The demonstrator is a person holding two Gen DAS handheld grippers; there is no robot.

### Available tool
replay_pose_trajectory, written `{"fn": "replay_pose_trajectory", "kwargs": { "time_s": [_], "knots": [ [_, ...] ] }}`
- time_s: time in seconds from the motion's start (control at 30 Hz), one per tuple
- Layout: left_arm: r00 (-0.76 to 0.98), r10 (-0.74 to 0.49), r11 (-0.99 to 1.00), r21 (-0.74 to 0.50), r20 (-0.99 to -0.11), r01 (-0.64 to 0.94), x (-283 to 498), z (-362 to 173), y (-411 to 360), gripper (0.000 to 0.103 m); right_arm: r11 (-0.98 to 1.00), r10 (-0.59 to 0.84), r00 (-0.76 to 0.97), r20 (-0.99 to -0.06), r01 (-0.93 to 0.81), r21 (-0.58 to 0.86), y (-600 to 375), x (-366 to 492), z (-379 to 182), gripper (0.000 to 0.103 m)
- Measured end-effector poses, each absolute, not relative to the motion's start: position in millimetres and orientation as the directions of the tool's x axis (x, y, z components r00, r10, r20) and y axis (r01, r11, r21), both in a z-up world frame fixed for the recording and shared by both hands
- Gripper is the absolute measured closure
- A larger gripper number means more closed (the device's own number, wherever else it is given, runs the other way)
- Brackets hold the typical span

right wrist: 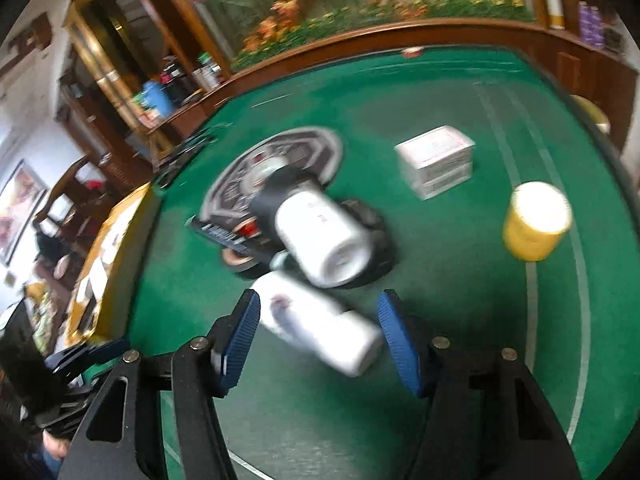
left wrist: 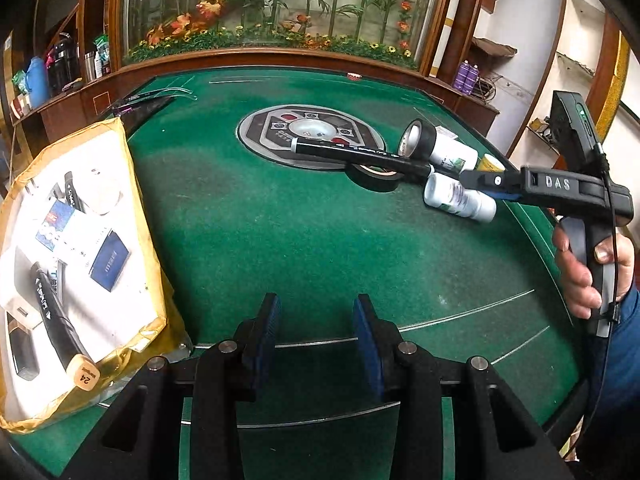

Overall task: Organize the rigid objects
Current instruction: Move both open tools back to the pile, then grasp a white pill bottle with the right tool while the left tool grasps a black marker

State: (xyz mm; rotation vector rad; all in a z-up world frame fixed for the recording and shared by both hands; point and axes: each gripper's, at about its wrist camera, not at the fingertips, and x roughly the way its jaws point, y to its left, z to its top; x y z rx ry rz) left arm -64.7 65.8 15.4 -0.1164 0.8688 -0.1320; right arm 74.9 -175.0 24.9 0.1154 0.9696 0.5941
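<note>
On the green felt table [left wrist: 300, 248] lies a pile: two white bottles [left wrist: 460, 200], a black marker [left wrist: 360, 154], and black tape rolls [left wrist: 376, 178]. My right gripper [right wrist: 318, 332] is open, its blue pads on either side of the nearer white bottle [right wrist: 320, 324], which lies on its side; I cannot tell whether they touch. A second white bottle [right wrist: 320, 236] rests on a tape roll behind it. From the left wrist view the right gripper [left wrist: 476, 182] reaches into the pile. My left gripper [left wrist: 316, 320] is open and empty above the felt.
A yellow padded envelope [left wrist: 132, 208] at the left holds markers, small boxes and a card. A yellow can [right wrist: 536, 220] and a white box [right wrist: 436, 160] stand at the right. A round centre console [left wrist: 308, 136] sits mid-table. Wooden shelves and a plant display lie behind.
</note>
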Motion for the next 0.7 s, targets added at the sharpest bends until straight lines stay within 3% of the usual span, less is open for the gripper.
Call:
{"fn": "replay_pose_trajectory", "kwargs": {
  "time_s": [0.2, 0.37, 0.5, 0.6, 0.63, 0.7],
  "knots": [
    [0.635, -0.161, 0.986, -0.148, -0.756, 0.074, -64, 15, 63, 0.063, 0.74, 0.564, 0.327, -0.758, -0.608, 0.288, -139, 45, 25, 0.042],
    [0.634, -0.15, 0.988, -0.132, -0.759, 0.075, -63, 15, 61, 0.063, 0.766, 0.494, 0.343, -0.799, -0.607, 0.212, -123, 49, 24, 0.043],
    [0.637, -0.131, 0.991, -0.107, -0.76, 0.076, -63, 16, 58, 0.063, 0.808, 0.415, 0.342, -0.843, -0.564, 0.169, -115, 55, 11, 0.068],
    [0.629, -0.157, 0.988, -0.111, -0.762, 0.111, -56, 27, 53, 0.063, 0.803, 0.443, 0.334, -0.832, -0.56, 0.203, -120, 55, 8, 0.069],
    [0.626, -0.177, 0.984, -0.119, -0.759, 0.133, -50, 36, 51, 0.062, 0.798, 0.458, 0.323, -0.828, -0.56, 0.223, -122, 55, 7, 0.069],
    [0.624, -0.217, 0.975, -0.138, -0.751, 0.173, -38, 53, 47, 0.047, 0.782, 0.502, 0.301, -0.811, -0.558, 0.278, -130, 55, 9, 0.069]
  ]
}}
